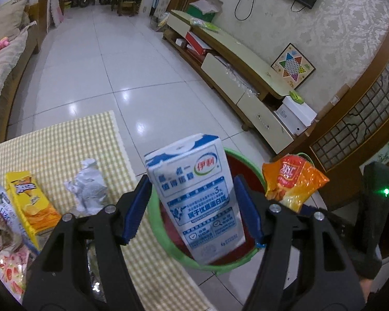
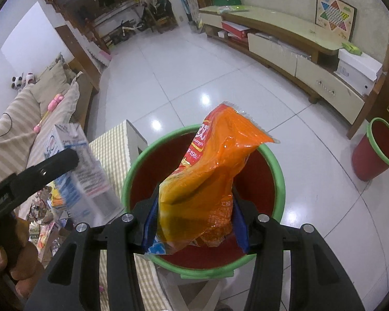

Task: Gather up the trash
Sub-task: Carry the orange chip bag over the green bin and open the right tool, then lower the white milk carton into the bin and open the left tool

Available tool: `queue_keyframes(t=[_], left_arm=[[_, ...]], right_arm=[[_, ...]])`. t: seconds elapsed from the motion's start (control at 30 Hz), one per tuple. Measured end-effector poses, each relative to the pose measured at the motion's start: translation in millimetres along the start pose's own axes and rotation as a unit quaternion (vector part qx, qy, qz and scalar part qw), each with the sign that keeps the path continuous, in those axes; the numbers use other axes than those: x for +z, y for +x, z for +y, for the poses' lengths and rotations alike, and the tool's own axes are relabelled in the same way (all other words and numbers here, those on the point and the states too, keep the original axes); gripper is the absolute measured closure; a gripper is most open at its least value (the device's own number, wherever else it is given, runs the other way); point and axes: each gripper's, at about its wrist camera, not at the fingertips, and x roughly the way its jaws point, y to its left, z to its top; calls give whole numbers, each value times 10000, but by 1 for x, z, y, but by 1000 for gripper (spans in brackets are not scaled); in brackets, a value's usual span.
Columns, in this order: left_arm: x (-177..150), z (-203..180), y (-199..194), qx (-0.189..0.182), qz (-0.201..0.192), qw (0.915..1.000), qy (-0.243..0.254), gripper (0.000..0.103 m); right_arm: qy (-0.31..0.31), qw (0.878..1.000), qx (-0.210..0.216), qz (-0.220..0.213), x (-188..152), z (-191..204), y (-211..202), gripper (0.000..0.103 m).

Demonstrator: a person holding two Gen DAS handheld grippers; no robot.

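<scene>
My left gripper [image 1: 193, 204] is shut on a blue-and-white milk carton [image 1: 194, 197] and holds it upright over the red bin with a green rim [image 1: 158, 235]. My right gripper [image 2: 194, 223] is shut on an orange snack bag [image 2: 210, 176], held over the same bin [image 2: 278, 165]. The bag also shows in the left wrist view [image 1: 293, 181], right of the carton. The carton and the left gripper's finger show in the right wrist view [image 2: 77, 171], left of the bin.
The bin stands on the tiled floor by a table with a yellow checked cloth [image 1: 64, 142]. On it lie a yellow snack box [image 1: 31, 202], crumpled foil [image 1: 87, 186] and other wrappers. A second red bin [image 2: 376, 150] stands to the right. A TV cabinet [image 2: 285, 39] lines the wall.
</scene>
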Motion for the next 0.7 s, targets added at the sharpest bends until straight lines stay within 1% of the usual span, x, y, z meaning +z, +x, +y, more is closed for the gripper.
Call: queue_keyframes(t=[0.1,0.2,0.23,0.27,0.3,0.33,0.37,0.4,0.53,0.6,0.67,0.7], left_arm=[[5,-5,10,-77,105,9999,12,40],[8,-9,15,-77,142,9999,54,40],[9,-12,16,-78,155,9998,71,40],[10,-12,17,-71,161,9998,77,40],[11,-13,17,-54,169,9998,84,36],[11,-12,17,-42,162,9998,80,27],[12,-11,14,-70,106,9999,50,23],[13,-10,13,-77,79,9999,32,18],[15,-4,7,-79,2,9999,-96,11],[16,2,0,-99,-61,9997,-204,9],[16,8,-9,-83,-138,9995,-288,6],[15,11,-12,-69,-164,9994,-306,6]], right_arm=[[-85,9999,-117,-57,-1,3,-1,56],[-95,9998,-141,-38,-2,2,0,55],[-117,9998,-168,-15,-2,2,1,55],[-143,9997,-221,-11,-2,3,2,52],[-154,9996,-244,-20,-2,4,2,48],[-175,9995,-257,-33,-2,4,2,45],[-213,9993,-286,-58,-2,5,1,42],[-228,9992,-309,-68,-2,5,2,41],[-258,9991,-329,-96,-2,5,1,35],[-279,9988,-375,-135,-2,6,1,25],[-299,9987,-375,-182,-2,8,0,23],[-310,9986,-386,-200,-2,9,0,20]])
